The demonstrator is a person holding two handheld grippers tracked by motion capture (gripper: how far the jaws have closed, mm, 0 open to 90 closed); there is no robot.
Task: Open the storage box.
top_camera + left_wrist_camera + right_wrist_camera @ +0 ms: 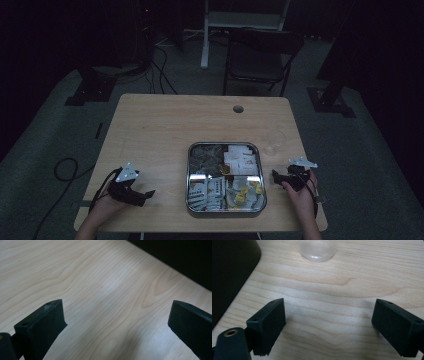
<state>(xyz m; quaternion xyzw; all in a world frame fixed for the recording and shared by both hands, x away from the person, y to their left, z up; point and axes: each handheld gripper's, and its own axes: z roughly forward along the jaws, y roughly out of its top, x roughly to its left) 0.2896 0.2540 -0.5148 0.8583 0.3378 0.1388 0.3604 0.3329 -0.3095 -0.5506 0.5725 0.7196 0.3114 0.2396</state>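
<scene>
A square metal tray (188, 175) holding several paper packets and sachets sits at the front middle of the wooden table (165, 125). My left gripper (144, 196) rests low at the front left, pointing toward the tray. Its jaws stand wide open (116, 307) over bare wood with nothing between them. My right gripper (277, 175) is just right of the tray, also open (329, 303) and empty. A clear plastic cup (274, 145) stands beyond it, and the cup's base (318, 250) shows ahead of the right jaws.
A dark rounded corner (232, 270) to the left of the right jaws looks like the tray's wall. The table's edge (175, 272) runs close past the left jaws. A cable hole (238, 108) lies at the far side, and a folding chair (260, 60) stands beyond the table.
</scene>
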